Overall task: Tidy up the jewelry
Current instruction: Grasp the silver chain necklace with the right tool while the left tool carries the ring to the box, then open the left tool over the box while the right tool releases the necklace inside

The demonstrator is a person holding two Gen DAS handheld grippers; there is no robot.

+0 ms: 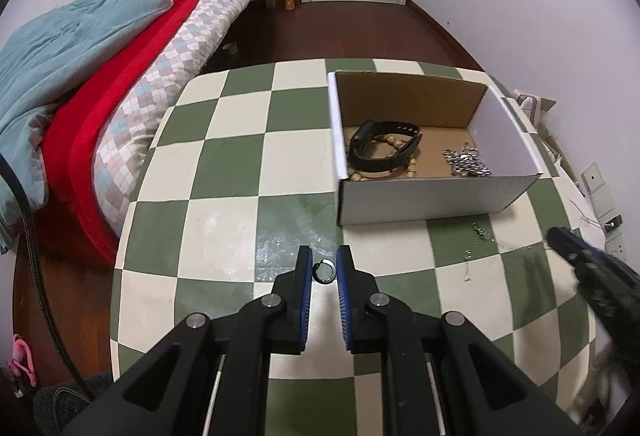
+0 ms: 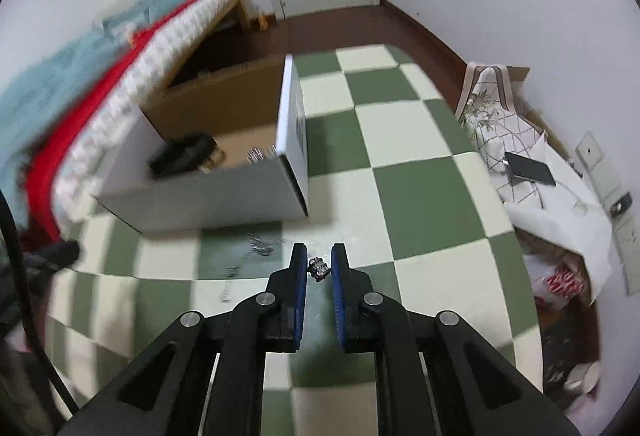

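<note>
1. Metal, small and hard: the ring lies flat on the table, between the blue pads of the left gripper. The jaws stand a little wider than the ring and do not seem to touch it, so nothing is held yet.
2. Judged by its look, the ring is light, stiff and slick. A pinch across its outer rim should hold, but it may squirt out sideways if the pads close off-centre.
3. The right gripper has its jaws narrowly parted around a small silver charm. I cannot tell whether the pads press on it or only flank it.
4. The charm looks knobbly and light; its bumps should give the pads better purchase than the smooth ring does.
5. A thin chain lies loose on the table near the box. It is limp, so it will likely trail and snag if lifted by one end.
6. Inside the box lie a black band, wooden beads and a silver heap.
</note>
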